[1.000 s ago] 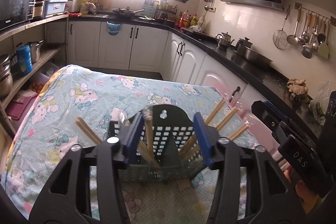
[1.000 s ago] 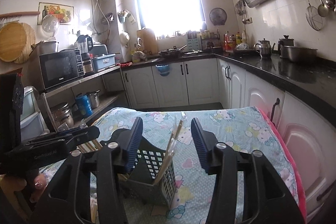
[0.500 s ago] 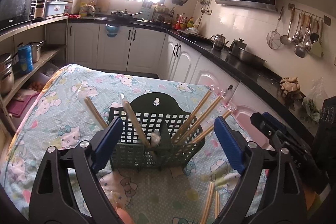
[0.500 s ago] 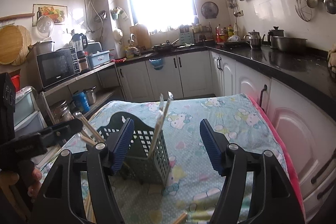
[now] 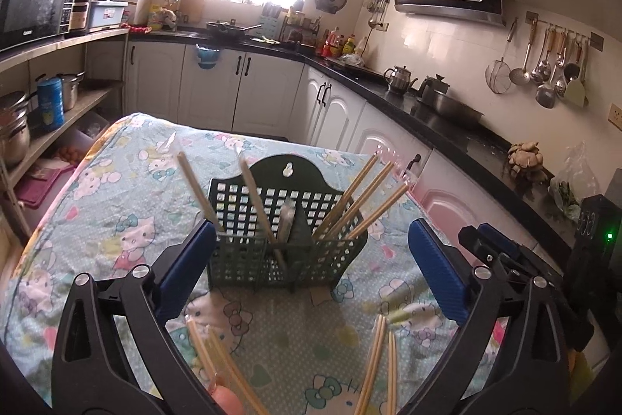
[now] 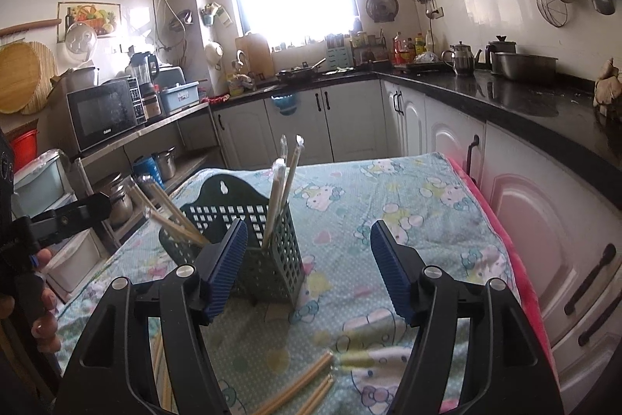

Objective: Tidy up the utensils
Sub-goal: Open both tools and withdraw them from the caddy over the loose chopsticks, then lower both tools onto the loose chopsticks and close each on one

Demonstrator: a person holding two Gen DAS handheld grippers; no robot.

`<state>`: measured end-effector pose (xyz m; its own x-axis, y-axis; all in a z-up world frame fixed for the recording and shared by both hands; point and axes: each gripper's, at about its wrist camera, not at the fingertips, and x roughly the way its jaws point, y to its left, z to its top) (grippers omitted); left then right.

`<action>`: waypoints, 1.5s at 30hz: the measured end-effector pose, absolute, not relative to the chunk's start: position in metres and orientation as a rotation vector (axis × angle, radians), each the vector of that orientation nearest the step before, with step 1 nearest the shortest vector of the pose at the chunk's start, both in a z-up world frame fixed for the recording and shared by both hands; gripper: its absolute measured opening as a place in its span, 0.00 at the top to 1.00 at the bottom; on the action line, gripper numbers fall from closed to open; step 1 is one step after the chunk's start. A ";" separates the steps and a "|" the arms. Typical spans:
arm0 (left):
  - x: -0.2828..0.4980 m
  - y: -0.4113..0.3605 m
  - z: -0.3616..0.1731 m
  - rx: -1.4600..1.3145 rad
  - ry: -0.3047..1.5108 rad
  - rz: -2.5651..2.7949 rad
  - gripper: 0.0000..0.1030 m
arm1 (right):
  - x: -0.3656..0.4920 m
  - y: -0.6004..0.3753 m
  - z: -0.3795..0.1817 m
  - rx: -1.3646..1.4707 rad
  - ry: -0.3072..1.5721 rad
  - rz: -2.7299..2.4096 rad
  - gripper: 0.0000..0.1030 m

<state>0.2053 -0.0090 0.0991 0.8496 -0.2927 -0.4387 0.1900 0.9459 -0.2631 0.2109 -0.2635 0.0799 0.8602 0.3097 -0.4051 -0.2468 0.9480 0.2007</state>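
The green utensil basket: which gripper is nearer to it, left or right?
Left, narrowly. The left gripper faces the green utensil basket squarely, jaws opening. The right gripper sits off its right side.

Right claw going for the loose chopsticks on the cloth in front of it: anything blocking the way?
Nothing visible does. The loose chopsticks lie flat on the cloth, nearer than the green holder, under and between the open fingers of the right claw, which holds nothing.
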 end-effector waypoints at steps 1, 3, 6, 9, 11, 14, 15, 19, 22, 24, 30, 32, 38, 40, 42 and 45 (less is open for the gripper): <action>0.203 -0.008 0.097 -0.214 0.498 -0.252 0.12 | 0.210 -0.264 0.079 0.143 0.452 0.294 0.38; 0.201 -0.006 0.092 -0.219 0.508 -0.245 0.12 | 0.207 -0.265 0.076 0.144 0.461 0.295 0.38; 0.198 -0.003 0.083 -0.225 0.529 -0.237 0.12 | 0.203 -0.264 0.072 0.144 0.471 0.296 0.38; 0.194 0.001 0.076 -0.228 0.544 -0.224 0.12 | 0.199 -0.265 0.066 0.144 0.485 0.301 0.38; 0.192 0.003 0.074 -0.227 0.548 -0.217 0.12 | 0.197 -0.265 0.062 0.140 0.496 0.304 0.38; 0.188 0.006 0.068 -0.236 0.560 -0.215 0.12 | 0.195 -0.264 0.058 0.140 0.510 0.311 0.38; 0.188 0.006 0.066 -0.238 0.566 -0.215 0.12 | 0.194 -0.264 0.056 0.141 0.515 0.311 0.38; 0.185 0.008 0.060 -0.239 0.582 -0.208 0.12 | 0.190 -0.262 0.053 0.145 0.531 0.319 0.38; 0.183 0.009 0.055 -0.236 0.592 -0.195 0.12 | 0.187 -0.259 0.050 0.138 0.540 0.329 0.38; 0.182 0.011 0.052 -0.234 0.601 -0.182 0.12 | 0.186 -0.257 0.049 0.135 0.544 0.336 0.38; 0.176 0.021 0.039 -0.227 0.627 -0.138 0.12 | 0.186 -0.244 0.039 0.105 0.586 0.376 0.38; 0.174 0.023 0.033 -0.228 0.642 -0.124 0.12 | 0.186 -0.238 0.032 0.098 0.607 0.387 0.37; 0.168 0.032 0.019 -0.215 0.676 -0.085 0.12 | 0.186 -0.226 0.017 0.096 0.661 0.424 0.37; 0.166 0.035 0.015 -0.220 0.683 -0.075 0.12 | 0.186 -0.223 0.013 0.091 0.676 0.432 0.36; 0.165 0.038 0.011 -0.222 0.694 -0.062 0.12 | 0.186 -0.219 0.009 0.085 0.691 0.445 0.35; 0.164 0.041 0.006 -0.230 0.706 -0.060 0.12 | 0.187 -0.214 0.004 0.073 0.712 0.454 0.35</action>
<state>0.1642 0.0412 0.0062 0.7604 -0.1325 -0.6357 -0.0227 0.9729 -0.2299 0.1874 -0.2138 0.0037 0.6643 0.4260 -0.6142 -0.3769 0.9005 0.2169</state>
